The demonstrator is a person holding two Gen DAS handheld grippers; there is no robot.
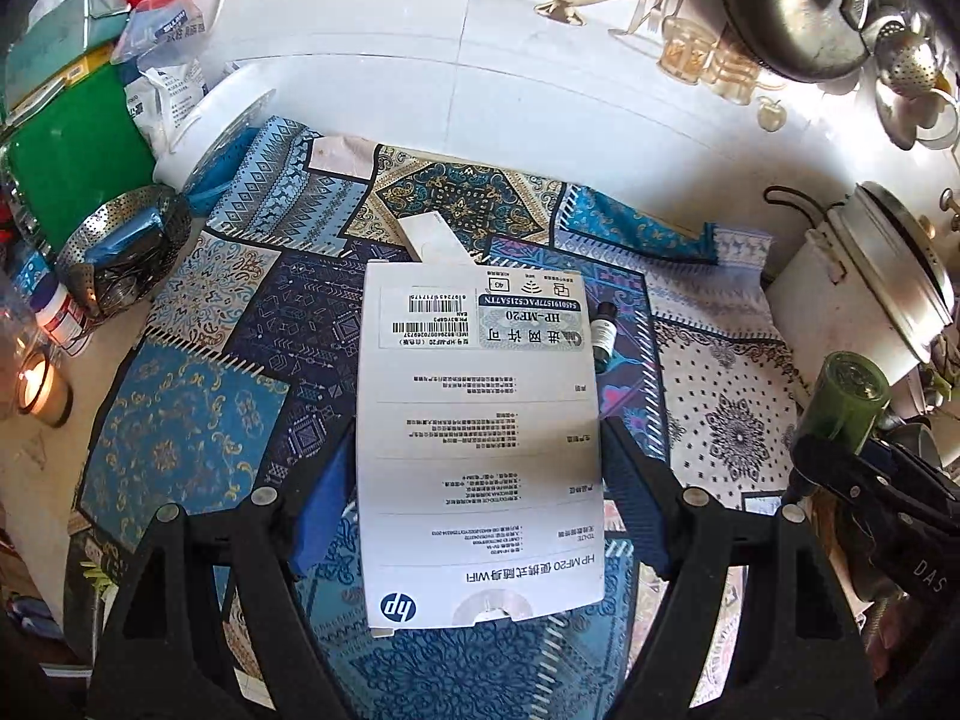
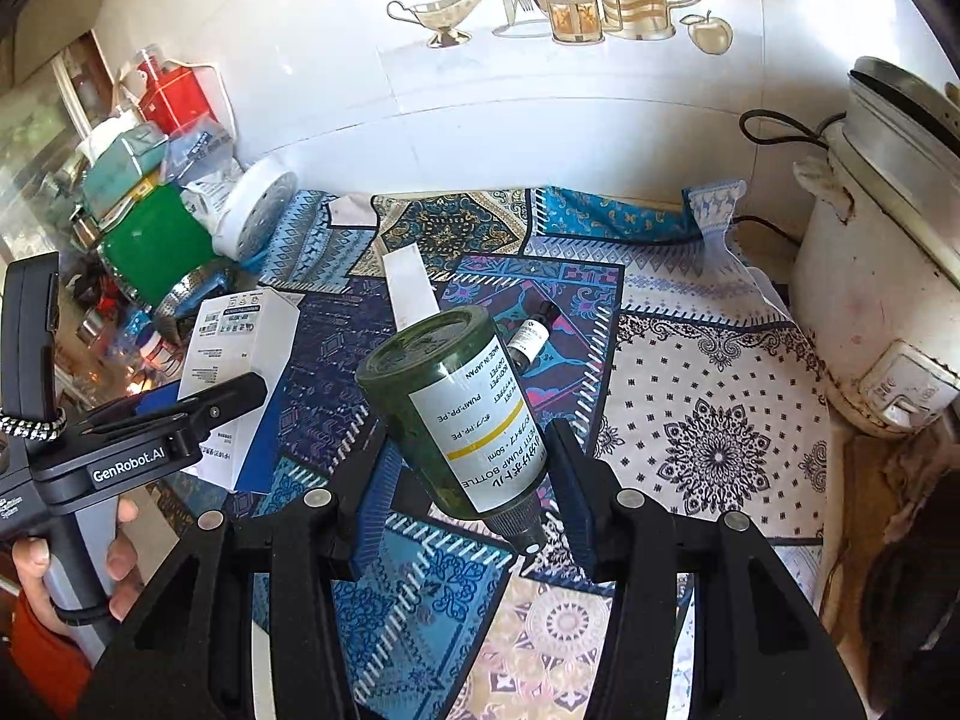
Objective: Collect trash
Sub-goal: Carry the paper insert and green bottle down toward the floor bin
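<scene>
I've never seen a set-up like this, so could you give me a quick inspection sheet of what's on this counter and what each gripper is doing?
Surface: patterned blue patchwork cloth on a counter.
Job's things: white HP cardboard box; dark green plastic pump bottle; small dark vial and white paper strip lying on the cloth.
Clutter: green container, perforated steel basket, lit candle.
Grippers: left gripper shut on the box; right gripper shut on the bottle.
Cables: black cord at the white cooker.
Surroundings: white tiled wall.
</scene>
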